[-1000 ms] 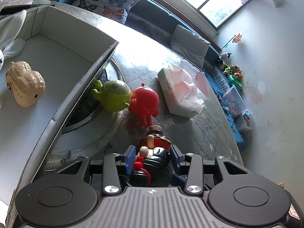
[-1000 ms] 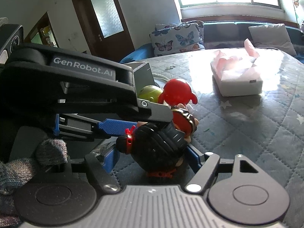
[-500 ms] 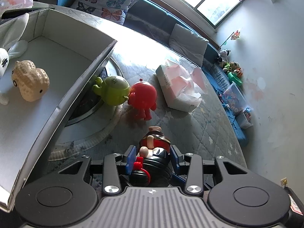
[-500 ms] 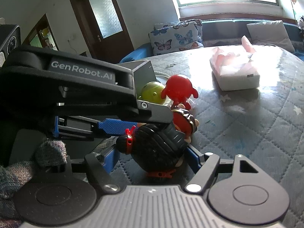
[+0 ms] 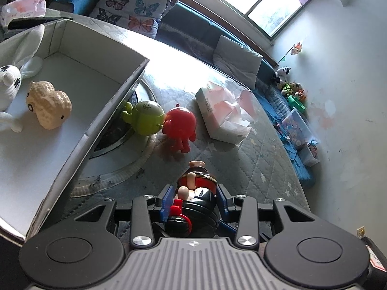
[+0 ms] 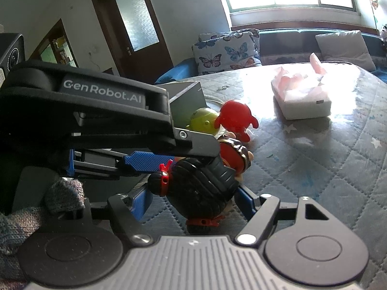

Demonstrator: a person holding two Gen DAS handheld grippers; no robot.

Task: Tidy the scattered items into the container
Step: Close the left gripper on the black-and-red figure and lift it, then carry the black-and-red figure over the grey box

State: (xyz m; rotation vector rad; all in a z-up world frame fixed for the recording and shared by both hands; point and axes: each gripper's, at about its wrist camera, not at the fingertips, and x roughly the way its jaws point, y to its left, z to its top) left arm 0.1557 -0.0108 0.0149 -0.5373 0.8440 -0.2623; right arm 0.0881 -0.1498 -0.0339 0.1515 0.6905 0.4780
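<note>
A toy figure [image 5: 196, 186] in black and red hangs low over the quilted table. My left gripper [image 5: 196, 193] is shut on it, its blue pads pressing both sides. In the right wrist view the same figure [image 6: 205, 181] also sits between the fingers of my right gripper [image 6: 193, 198], which touch its flanks. The left gripper's blue pad [image 6: 142, 160] reaches in from the left. The open white box [image 5: 116, 96] stands to the left and holds a peanut plush [image 5: 48, 104] and a white plush [image 5: 9, 84]. A green toy [image 5: 145, 118] and a red toy [image 5: 181, 125] stand beside the box wall.
A pink tissue pack [image 5: 222, 116] lies beyond the toys on the quilted cover [image 6: 326, 169]. A round metal ring [image 5: 116, 142] shows under the box corner. A knitted sleeve [image 6: 14, 222] is at the left. Cushions and a bench line the far table edge.
The left wrist view has drawn back and up a little, so the box, green toy and red toy look farther off. The figure stays between both pairs of fingers.
</note>
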